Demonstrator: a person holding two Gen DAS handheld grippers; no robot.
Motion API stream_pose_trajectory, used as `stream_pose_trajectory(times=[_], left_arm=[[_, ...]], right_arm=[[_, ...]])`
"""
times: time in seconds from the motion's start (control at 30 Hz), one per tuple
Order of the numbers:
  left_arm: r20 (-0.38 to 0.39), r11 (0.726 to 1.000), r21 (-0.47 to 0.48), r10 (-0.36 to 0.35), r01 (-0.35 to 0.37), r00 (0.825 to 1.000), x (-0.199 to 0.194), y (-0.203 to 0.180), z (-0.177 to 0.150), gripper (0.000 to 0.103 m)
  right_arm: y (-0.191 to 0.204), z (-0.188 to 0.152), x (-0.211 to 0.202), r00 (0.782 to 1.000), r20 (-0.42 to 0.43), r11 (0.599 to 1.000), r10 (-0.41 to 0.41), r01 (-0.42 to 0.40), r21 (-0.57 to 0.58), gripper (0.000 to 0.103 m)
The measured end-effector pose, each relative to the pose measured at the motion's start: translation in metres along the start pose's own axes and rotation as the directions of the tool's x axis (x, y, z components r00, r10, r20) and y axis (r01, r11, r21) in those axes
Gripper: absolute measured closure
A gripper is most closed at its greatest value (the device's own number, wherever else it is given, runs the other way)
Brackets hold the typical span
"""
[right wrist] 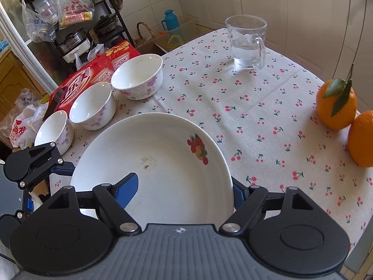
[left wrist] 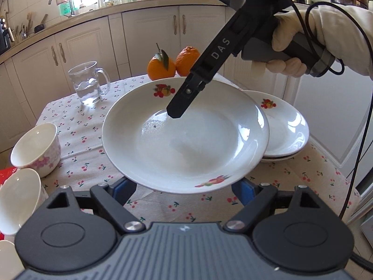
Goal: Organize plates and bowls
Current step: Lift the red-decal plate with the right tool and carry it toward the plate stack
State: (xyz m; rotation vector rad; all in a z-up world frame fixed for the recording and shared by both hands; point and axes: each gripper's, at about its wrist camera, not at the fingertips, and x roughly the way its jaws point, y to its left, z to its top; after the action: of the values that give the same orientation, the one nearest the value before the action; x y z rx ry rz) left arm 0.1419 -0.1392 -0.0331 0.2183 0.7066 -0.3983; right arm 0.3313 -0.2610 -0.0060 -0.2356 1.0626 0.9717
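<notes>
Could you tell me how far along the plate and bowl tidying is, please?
Done: a stack of plates sits on the table. In hand: another plate is lifted near it, the right gripper straddling its rim, the left gripper beneath. Left: placing it, then the three bowls, which stand separately.

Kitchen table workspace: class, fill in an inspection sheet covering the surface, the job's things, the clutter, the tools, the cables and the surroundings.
Surface: cherry-print tablecloth, no spills seen.
Job's things: one plate held above the cloth, specks in its well; plate stack beside it; three flowered bowls in a row at the table edge.
Clutter: glass mug with water, two oranges, red package.
Tools: right tool clamps the plate's rim; left tool has its fingers under the near rim, grip unclear.
Cables: black cable hangs from the right tool.
Surroundings: cabinets, storage rack with bags.
</notes>
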Motion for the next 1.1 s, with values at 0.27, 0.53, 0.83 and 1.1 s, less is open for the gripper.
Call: stream_pose_trajectory(times=[0.27, 0.53, 0.83, 1.1], left_arm=[[-0.015, 0.995, 0.051, -0.083, 0.084, 0.996, 0.007, -0.024, 0.008, 0.015], [-0.029, 0.986, 0.097, -0.132, 0.134, 0.991, 0.017, -0.046, 0.015, 0.015], [-0.049, 0.979, 0.127, -0.153, 0.158, 0.987, 0.028, -0.059, 0.021, 0.015], [-0.044, 0.976, 0.149, -0.153, 0.158, 0.987, 0.034, -0.065, 0.025, 0.015]], right_arm=[[-0.006, -0.037, -0.034, 0.998, 0.033, 0.996, -0.059, 0.057, 0.068, 0.019], [-0.023, -0.073, -0.053, 0.994, 0.053, 0.986, -0.095, 0.087, 0.141, 0.019], [-0.041, -0.098, -0.061, 0.991, 0.084, 0.976, -0.107, 0.089, 0.199, 0.019], [-0.054, -0.113, -0.058, 0.990, 0.097, 0.969, -0.105, 0.080, 0.232, 0.019]])
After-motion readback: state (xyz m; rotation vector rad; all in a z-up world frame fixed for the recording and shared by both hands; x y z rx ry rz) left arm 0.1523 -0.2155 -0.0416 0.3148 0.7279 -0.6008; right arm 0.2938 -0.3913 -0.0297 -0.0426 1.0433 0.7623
